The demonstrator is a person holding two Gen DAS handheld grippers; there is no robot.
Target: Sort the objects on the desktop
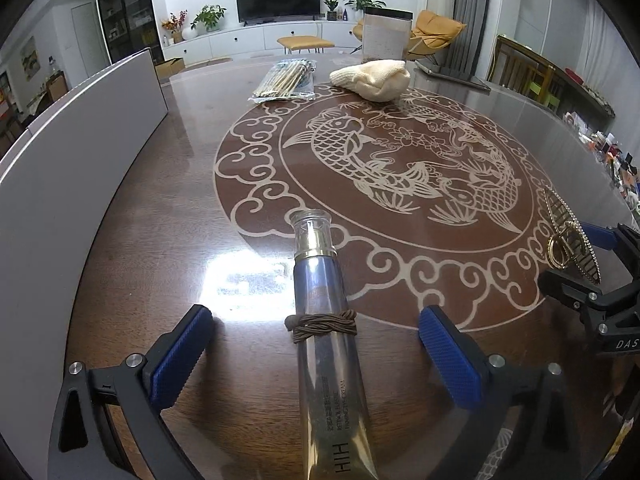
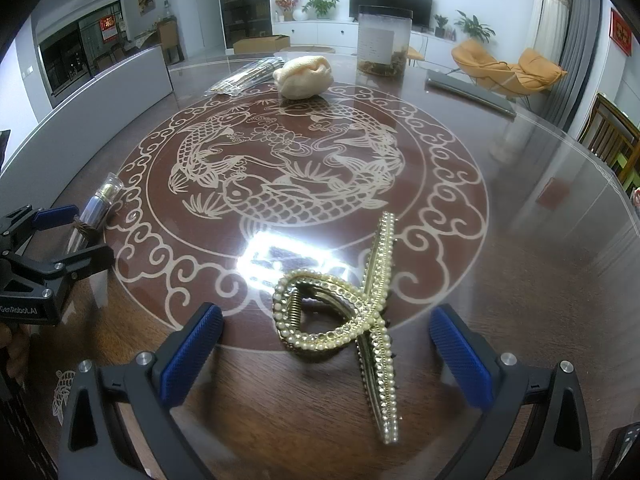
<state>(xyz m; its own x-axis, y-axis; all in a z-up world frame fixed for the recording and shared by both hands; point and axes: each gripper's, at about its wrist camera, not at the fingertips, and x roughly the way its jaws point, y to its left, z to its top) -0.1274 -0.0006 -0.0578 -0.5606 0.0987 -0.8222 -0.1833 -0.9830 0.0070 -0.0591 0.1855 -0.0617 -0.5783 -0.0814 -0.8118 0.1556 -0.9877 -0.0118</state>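
Meanwhile, the left gripper (image 1: 316,344) stands spread wide astride a cream tube (image 1: 324,320) on the table (image 1: 152,216), the tube's long axis running near to far between untouching pads; the right gripper (image 2: 326,352) likewise gapes around a pearl hair clip (image 2: 352,320).

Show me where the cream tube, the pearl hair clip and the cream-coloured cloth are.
Cream tube (image 1: 320,292), left wrist view, on its silvery body just above the brown hair tie.
Hair clip (image 2: 340,320), right wrist view, on the pearl loop.
Cloth (image 2: 303,77), right wrist view, on the middle of the bundle.
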